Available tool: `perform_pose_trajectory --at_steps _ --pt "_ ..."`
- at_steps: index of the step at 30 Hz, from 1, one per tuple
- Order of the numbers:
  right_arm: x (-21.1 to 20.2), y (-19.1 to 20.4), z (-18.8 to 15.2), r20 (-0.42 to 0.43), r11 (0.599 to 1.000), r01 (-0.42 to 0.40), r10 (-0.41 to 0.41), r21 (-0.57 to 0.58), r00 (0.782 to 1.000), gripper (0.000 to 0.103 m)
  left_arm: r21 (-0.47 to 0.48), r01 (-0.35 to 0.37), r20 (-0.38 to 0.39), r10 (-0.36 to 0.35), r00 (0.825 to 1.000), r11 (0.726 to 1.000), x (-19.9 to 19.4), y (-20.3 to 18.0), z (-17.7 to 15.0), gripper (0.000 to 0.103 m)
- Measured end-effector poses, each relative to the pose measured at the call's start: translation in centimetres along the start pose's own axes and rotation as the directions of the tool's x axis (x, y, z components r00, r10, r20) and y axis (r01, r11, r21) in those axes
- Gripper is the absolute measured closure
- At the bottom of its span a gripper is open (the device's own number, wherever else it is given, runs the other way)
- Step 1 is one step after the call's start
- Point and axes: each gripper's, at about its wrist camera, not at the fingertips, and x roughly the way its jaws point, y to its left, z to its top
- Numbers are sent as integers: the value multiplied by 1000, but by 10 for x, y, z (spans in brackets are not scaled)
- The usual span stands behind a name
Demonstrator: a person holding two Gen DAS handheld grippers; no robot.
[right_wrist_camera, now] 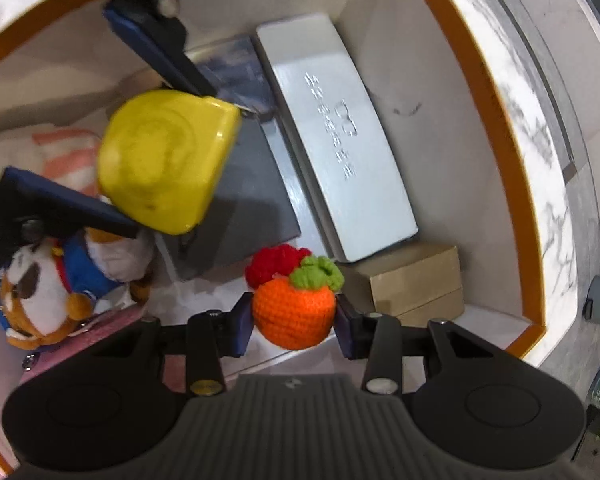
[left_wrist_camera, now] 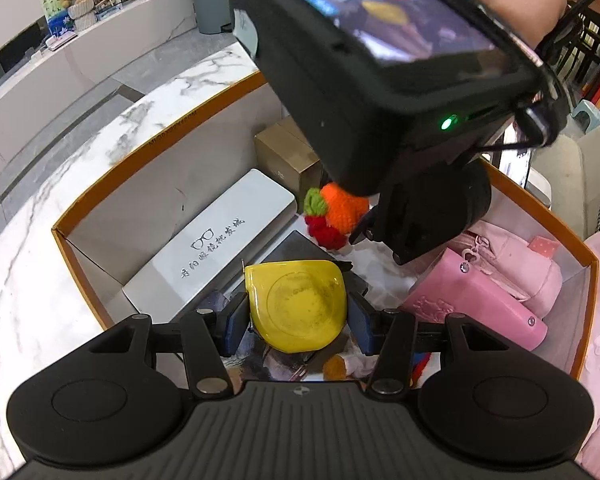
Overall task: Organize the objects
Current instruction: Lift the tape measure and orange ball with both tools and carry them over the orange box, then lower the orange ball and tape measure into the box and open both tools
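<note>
My left gripper (left_wrist_camera: 298,314) is pinching the yellow tape measure (left_wrist_camera: 298,306) over the orange-rimmed box (left_wrist_camera: 100,188) | my right gripper (right_wrist_camera: 294,318) is squeezing the crocheted orange (right_wrist_camera: 294,312) above the box floor | white glasses case (left_wrist_camera: 212,244) is showing a spectacles logo and Chinese lettering I cannot read.

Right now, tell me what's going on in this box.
A person is sorting items over an orange-edged cardboard box with a handheld gripper in each hand. The left gripper is shut on a yellow plastic tape measure case. The right gripper is shut on an orange crocheted fruit with a green top. Both items hang above the box's contents: a white glasses case, a small brown carton, a pink pouch and a plush dog.
</note>
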Motion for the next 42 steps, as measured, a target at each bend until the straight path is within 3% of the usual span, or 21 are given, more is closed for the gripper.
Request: perform_pose_trajectory --at_steps 4,8,16,20,24,27,34,39,42 --pt "10 -2 1 -32 1000 13 -12 18 999 59 -1 5 -1 -5 1000 1000 3 -1 0 43" --pt "13 -5 1 -11 998 0 1 59 1000 59 0 11 1 -11 1000 1000 4 -4 0 43" --pt "3 -7 -3 11 992 -13 12 122 1000 49 46 -7 6 6 1000 999 6 -12 2 43" --pt "-13 -4 -9 43 992 -10 4 127 999 42 140 10 10 -11 1000 990 4 -21 2 43" --pt "-35 0 -21 89 991 16 -28 130 996 42 259 5 -9 -3 1000 966 5 -32 4 43" --pt "-52 5 -32 139 986 32 -55 164 989 42 296 2 -12 1 1000 955 10 -37 10 43" --pt "-78 -11 -51 218 972 69 -120 225 969 43 386 62 -20 -59 998 920 28 -47 18 43" --pt "-81 -15 -56 240 971 65 -122 232 963 43 441 136 -77 -113 991 887 40 -45 23 43" --pt "-79 -16 -59 253 968 55 -118 243 960 43 424 210 -142 -164 976 881 48 -35 30 43"
